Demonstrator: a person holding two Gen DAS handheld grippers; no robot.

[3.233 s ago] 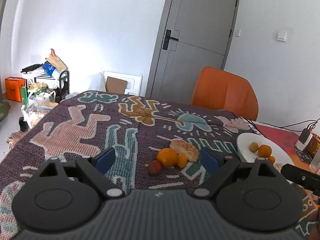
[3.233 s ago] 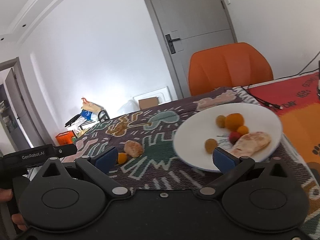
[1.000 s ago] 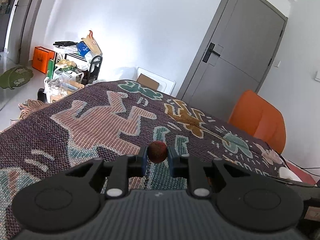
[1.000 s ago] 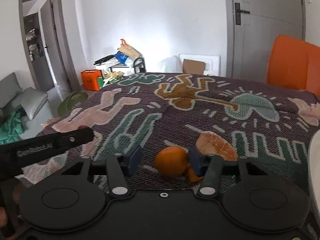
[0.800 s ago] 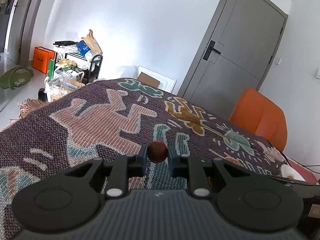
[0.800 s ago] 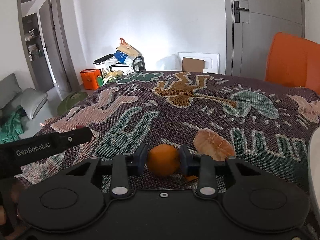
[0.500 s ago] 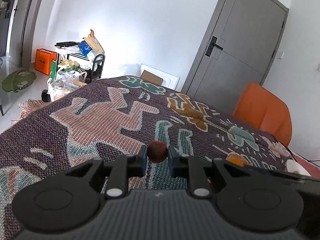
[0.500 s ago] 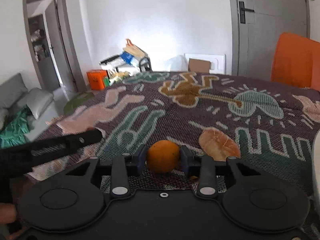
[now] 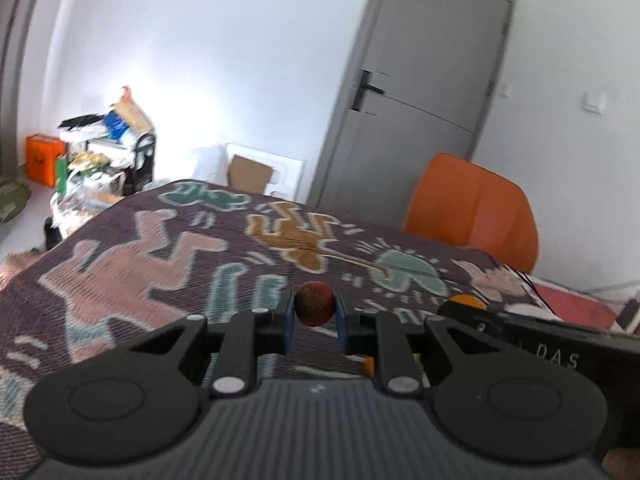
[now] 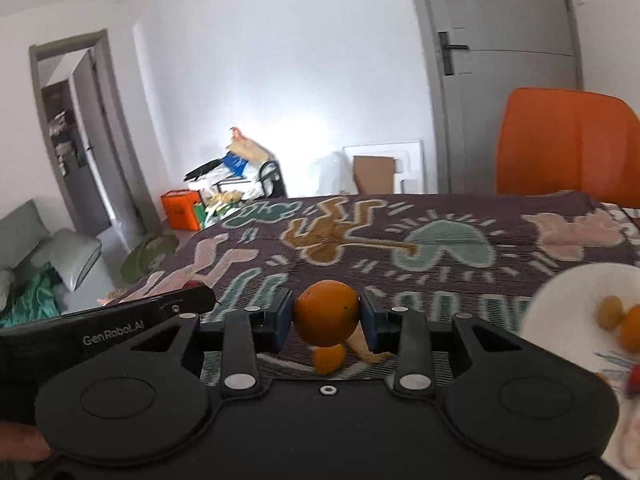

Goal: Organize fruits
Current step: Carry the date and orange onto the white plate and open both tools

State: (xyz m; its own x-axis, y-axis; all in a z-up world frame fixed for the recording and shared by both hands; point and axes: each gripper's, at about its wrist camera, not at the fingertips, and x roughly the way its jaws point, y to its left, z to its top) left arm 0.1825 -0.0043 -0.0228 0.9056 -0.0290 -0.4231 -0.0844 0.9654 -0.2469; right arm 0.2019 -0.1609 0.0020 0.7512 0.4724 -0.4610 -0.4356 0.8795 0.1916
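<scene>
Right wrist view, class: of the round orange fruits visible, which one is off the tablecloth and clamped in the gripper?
The large round orange fruit between the right gripper pads; the smaller orange fruit lies on the cloth below.

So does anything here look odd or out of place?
Slightly: one small orange fruit and a piece of pale peel lie on the patterned woven cloth, outside the white plate holding other fruit.

White plate (image 10: 560, 300) cut off at right edge, its fruit blurred
</scene>
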